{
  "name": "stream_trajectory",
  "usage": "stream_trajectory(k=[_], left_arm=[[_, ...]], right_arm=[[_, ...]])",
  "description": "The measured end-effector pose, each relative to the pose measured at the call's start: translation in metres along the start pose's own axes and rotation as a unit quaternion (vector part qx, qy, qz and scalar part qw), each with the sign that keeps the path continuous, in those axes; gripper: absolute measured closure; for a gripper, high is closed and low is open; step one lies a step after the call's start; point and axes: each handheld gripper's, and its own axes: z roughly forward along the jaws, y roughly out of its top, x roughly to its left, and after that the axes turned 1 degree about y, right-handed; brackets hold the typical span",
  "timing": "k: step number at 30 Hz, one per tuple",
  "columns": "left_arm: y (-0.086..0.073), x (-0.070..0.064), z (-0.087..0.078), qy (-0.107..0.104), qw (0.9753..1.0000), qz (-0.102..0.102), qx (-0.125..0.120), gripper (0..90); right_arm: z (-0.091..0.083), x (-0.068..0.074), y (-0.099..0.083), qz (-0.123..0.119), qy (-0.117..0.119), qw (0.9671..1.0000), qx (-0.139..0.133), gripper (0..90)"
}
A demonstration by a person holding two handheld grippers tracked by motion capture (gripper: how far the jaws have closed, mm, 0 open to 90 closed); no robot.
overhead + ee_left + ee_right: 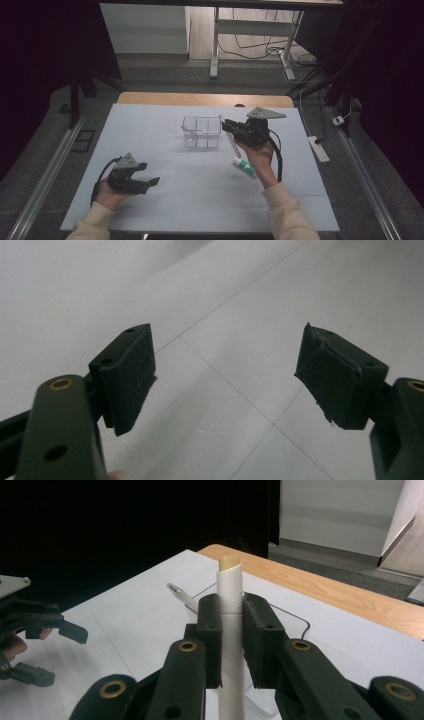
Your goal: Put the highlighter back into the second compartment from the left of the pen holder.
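A pale blue-white board covers a wooden table, with dark curtains to either side and a grey floor, desk legs and loose cables beyond the far edge. Thin seams cross the board, and the surface looks smooth and matte in the left gripper view.

Near the middle of the board stands a clear plastic organiser split into 4 compartments, and it serves as the landmark here. Just to its right, the right gripper is clamped on a white toothbrush, the jaws pressed on the handle with its blunt end standing up past the pads. In the high view the toothbrush slants down beside the organiser's right wall. A small tube with a white cap lies on the board near the organiser's front right corner, close under the person's right hand. The left gripper rests well to the front left of the organiser, its jaws apart and holding nothing.

The likely trouble is the thin, round handle twisting or sliding between the pads as it tilts toward a compartment. The brush could also nudge the light organiser and push it across the smooth board, since the left gripper is not steadying it.
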Motion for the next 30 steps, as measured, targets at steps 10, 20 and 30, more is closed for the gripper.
stream_trajectory(k=[10, 20, 30], left_arm=[[0.0, 0.0, 0.0, -0.001, 1.0, 0.001, 0.001, 23.7], [0.0, 0.0, 0.001, -0.001, 1.0, 0.001, 0.001, 23.6], [0.0, -0.001, 0.001, -0.002, 1.0, 0.001, 0.001, 23.7]], right_arm=[[0.009, -0.002, 0.004, 0.004, 0.002, 1.0, -0.006, 78.0], [0.02, -0.004, 0.002, 0.014, 0.005, 0.9999, -0.008, 78.0], [0.026, -0.009, 0.005, 0.021, 0.003, 0.9997, -0.01, 78.0]])
